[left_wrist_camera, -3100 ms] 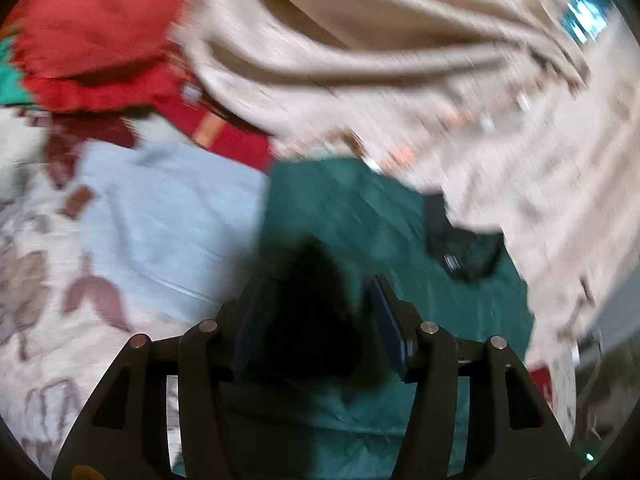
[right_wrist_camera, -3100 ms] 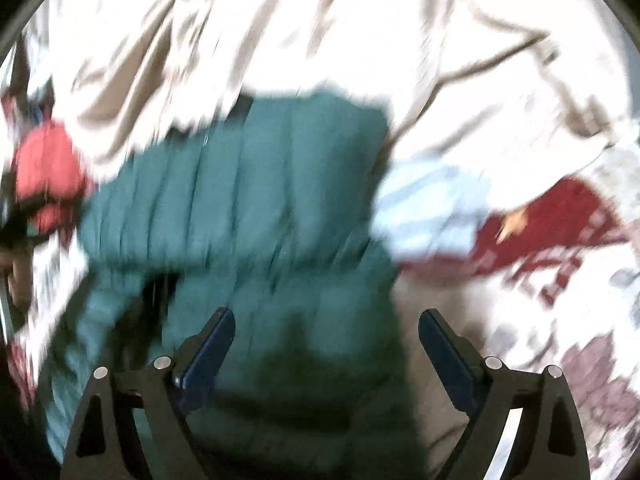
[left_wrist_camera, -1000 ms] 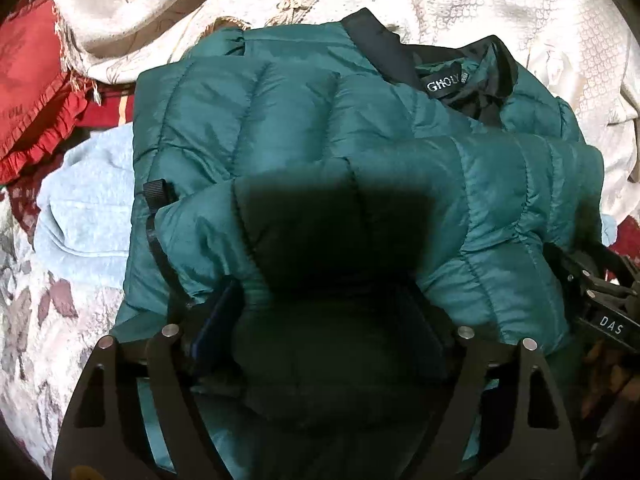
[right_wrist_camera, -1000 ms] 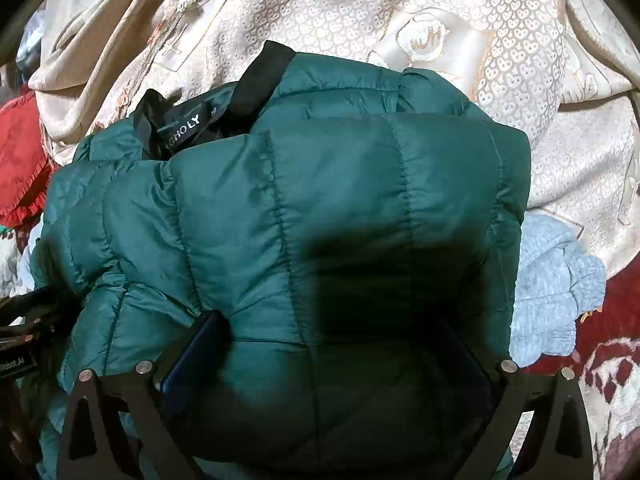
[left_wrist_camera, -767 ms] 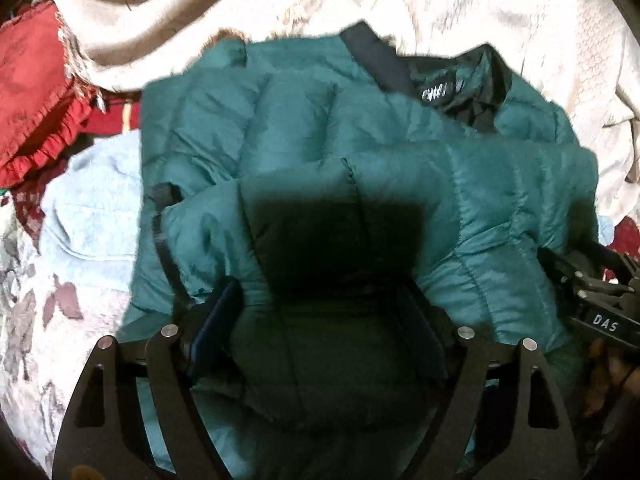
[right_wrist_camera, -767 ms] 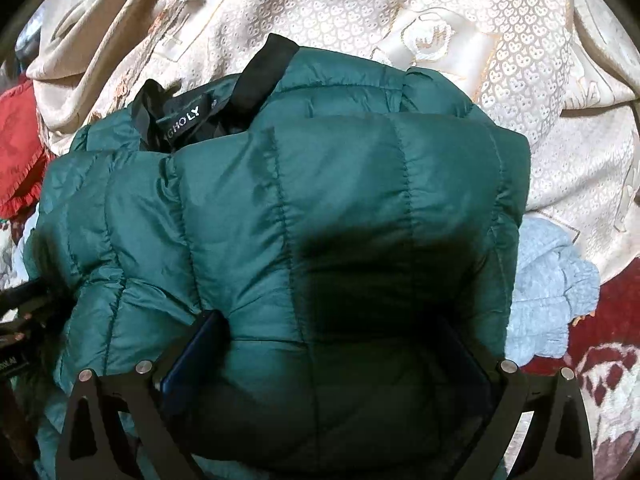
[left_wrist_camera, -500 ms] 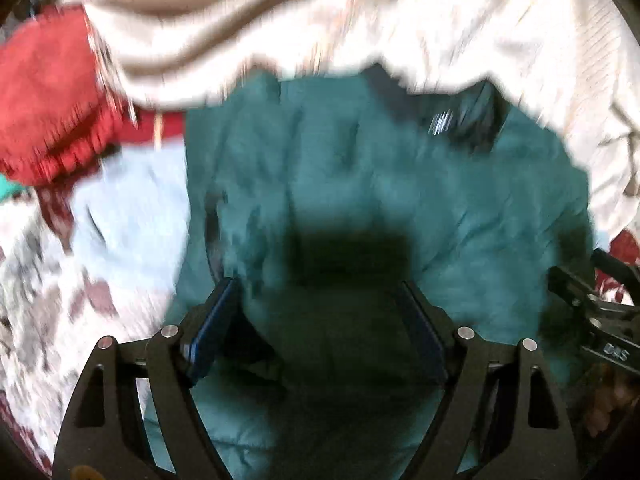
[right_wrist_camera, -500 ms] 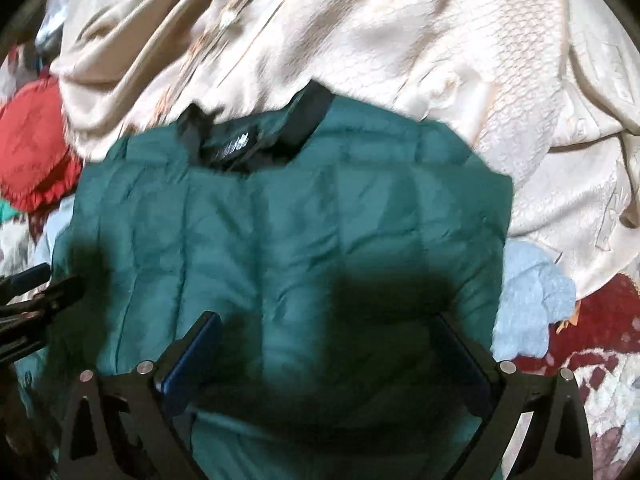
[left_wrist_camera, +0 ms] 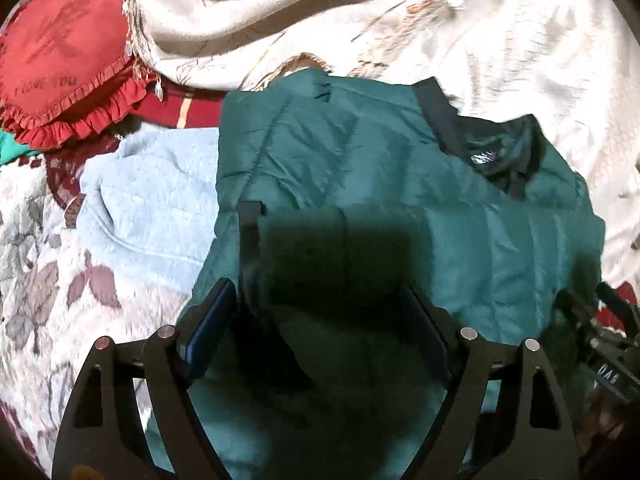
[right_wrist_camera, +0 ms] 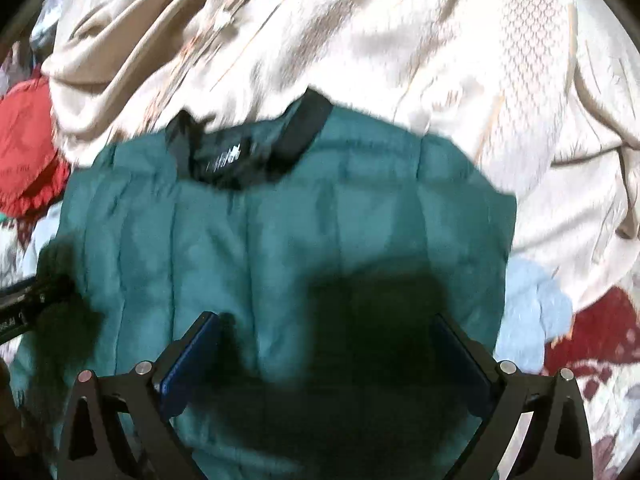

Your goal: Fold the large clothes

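Note:
A teal quilted jacket (left_wrist_camera: 380,168) lies folded into a compact block on the bed, its black collar and label (left_wrist_camera: 492,152) at the far side. My left gripper (left_wrist_camera: 316,300) hovers open over the jacket's near left part; its blue pads stand wide apart and press on nothing. From the other side, the jacket (right_wrist_camera: 280,240) fills the middle of the right wrist view. My right gripper (right_wrist_camera: 324,320) is open above its near edge, with only shadow between the pads. Each gripper shows at the other view's edge: the right gripper (left_wrist_camera: 600,344) and the left gripper (right_wrist_camera: 32,300).
A light blue garment (left_wrist_camera: 152,200) lies under and beside the jacket, also showing as a blue garment (right_wrist_camera: 528,304) on the right. A cream patterned bedspread (left_wrist_camera: 440,20) is bunched behind. A red frilled cushion (left_wrist_camera: 60,64) sits far left on a floral bedcover (left_wrist_camera: 36,280).
Both grippers have risen and drawn back from the jacket. The puffy fold that filled the jaws a second ago now lies flat below them.

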{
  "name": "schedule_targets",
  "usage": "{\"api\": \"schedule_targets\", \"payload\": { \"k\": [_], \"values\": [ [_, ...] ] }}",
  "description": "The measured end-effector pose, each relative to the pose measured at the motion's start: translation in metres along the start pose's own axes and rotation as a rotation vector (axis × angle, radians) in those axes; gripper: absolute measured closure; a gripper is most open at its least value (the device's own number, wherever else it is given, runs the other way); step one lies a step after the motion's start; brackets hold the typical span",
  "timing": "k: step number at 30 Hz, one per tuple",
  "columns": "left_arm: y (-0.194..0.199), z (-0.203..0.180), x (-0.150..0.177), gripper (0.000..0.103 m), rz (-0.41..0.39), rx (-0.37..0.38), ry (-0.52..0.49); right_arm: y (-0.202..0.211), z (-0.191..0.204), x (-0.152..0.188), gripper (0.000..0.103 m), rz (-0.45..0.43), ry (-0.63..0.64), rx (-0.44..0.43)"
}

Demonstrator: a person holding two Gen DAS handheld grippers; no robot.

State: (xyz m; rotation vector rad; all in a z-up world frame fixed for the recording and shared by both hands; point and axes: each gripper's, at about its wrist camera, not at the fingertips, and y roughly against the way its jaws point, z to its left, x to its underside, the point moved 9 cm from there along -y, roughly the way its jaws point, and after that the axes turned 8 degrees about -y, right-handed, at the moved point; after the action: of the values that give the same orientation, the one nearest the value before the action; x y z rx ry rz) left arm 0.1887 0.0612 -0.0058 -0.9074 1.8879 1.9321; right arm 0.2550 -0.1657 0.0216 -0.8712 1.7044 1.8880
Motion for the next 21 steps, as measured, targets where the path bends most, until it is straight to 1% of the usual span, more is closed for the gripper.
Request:
{"api": "schedule_targets", "payload": {
  "k": [2, 3, 4, 5, 7, 9, 12, 15, 18, 21],
  "values": [
    [-0.017, 0.005, 0.007, 0.019, 0.057, 0.010, 0.034, -0.016, 0.000, -0.005, 0.000, 0.007, 0.001, -0.009],
    [-0.026, 0.010, 0.014, 0.017, 0.092, 0.030, 0.055, -0.031, -0.004, -0.008, 0.000, 0.019, 0.004, 0.000],
    [-0.031, 0.010, 0.017, 0.015, 0.104, 0.043, 0.067, -0.041, -0.004, -0.006, 0.000, 0.035, 0.005, -0.001],
    [-0.033, 0.010, 0.017, 0.014, 0.091, 0.040, 0.065, -0.044, -0.009, -0.002, 0.000, 0.042, 0.004, -0.005],
    [-0.034, 0.010, 0.015, 0.011, 0.092, 0.026, 0.042, -0.049, -0.008, -0.002, 0.000, 0.050, 0.003, -0.004],
    [-0.036, 0.009, 0.014, 0.011, 0.092, 0.024, 0.044, -0.047, -0.008, -0.003, 0.000, 0.053, 0.007, -0.005],
    [-0.030, 0.007, 0.013, 0.011, 0.078, 0.031, 0.060, -0.029, -0.011, -0.007, 0.000, 0.028, -0.002, -0.019],
    [-0.014, 0.016, 0.011, 0.011, 0.047, 0.014, 0.071, -0.003, -0.020, -0.006, 0.000, 0.017, -0.017, -0.035],
    [0.010, 0.019, 0.013, 0.011, 0.019, 0.010, 0.061, 0.023, -0.028, 0.009, 0.000, 0.029, -0.008, -0.048],
    [0.032, 0.022, 0.025, 0.011, 0.001, 0.013, -0.008, 0.041, -0.034, 0.036, 0.000, 0.091, 0.024, -0.088]
  ]
}}
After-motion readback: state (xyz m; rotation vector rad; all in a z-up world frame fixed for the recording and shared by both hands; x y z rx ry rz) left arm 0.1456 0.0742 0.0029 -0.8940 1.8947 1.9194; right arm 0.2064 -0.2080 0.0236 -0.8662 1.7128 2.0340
